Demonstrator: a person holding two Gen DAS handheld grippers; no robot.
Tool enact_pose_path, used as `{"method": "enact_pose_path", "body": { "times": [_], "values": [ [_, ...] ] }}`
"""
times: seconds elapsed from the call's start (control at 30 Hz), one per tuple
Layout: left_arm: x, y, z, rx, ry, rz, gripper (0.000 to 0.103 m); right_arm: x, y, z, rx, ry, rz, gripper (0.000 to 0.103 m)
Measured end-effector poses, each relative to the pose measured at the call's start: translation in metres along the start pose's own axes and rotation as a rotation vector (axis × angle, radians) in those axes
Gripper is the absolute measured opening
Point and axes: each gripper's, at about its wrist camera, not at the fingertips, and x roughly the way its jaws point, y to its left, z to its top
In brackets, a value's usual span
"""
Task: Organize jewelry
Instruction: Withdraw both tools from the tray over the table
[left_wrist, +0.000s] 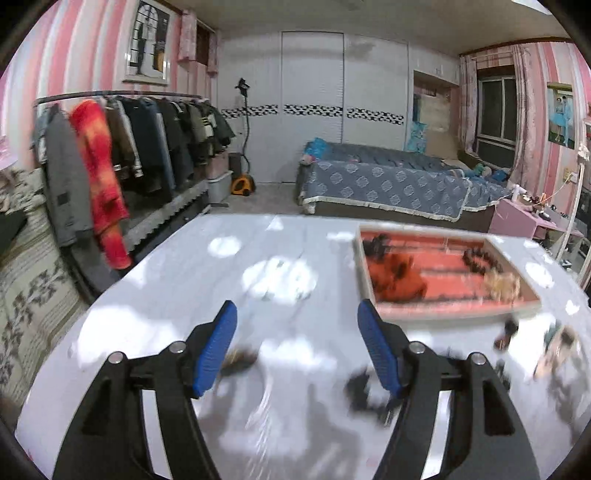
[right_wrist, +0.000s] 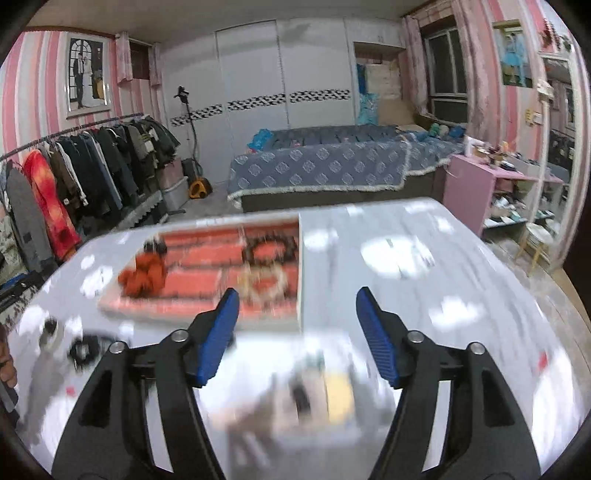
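A white-framed jewelry tray (left_wrist: 364, 273) with a red lining lies on the white table; it holds an orange scrunchie (left_wrist: 402, 280), a dark bead bracelet (left_wrist: 480, 260) and a pale bracelet (left_wrist: 502, 284). My left gripper (left_wrist: 297, 347) is open and empty, above the table left of the tray. Loose dark pieces (left_wrist: 238, 360) (left_wrist: 360, 387) lie blurred near its fingers. In the right wrist view the tray (right_wrist: 301, 266) sits ahead left. My right gripper (right_wrist: 297, 343) is open and empty above blurred pieces (right_wrist: 317, 395).
More small jewelry lies right of the tray's front (left_wrist: 554, 347) and at the table's left (right_wrist: 83, 349). Beyond the table are a clothes rack (left_wrist: 129, 147), a bed (left_wrist: 388, 184) and a pink shelf (right_wrist: 476, 184). Both views are motion-blurred.
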Motion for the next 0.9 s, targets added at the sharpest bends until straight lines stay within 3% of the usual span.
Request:
{"method": "enact_pose_path", "body": {
  "times": [0.13,0.23,0.33,0.9],
  "values": [
    [-0.026,0.004,-0.044,-0.020,0.013,0.027,0.071,-0.029,0.007,-0.040,-0.017,0.003,-0.023,0.072],
    [-0.034,0.006,-0.067,-0.019,0.056,-0.024,0.073,-0.033,0.010,-0.053,-0.021,0.025,-0.023,0.074],
    [-0.047,0.011,-0.064,-0.040,0.017,-0.020,0.076,-0.029,0.009,-0.061,-0.034,0.056,-0.050,0.074],
    [-0.010,-0.022,-0.047,0.051,0.103,-0.050,0.076,-0.013,0.000,-0.056,-0.015,0.076,-0.075,0.074]
  ]
}}
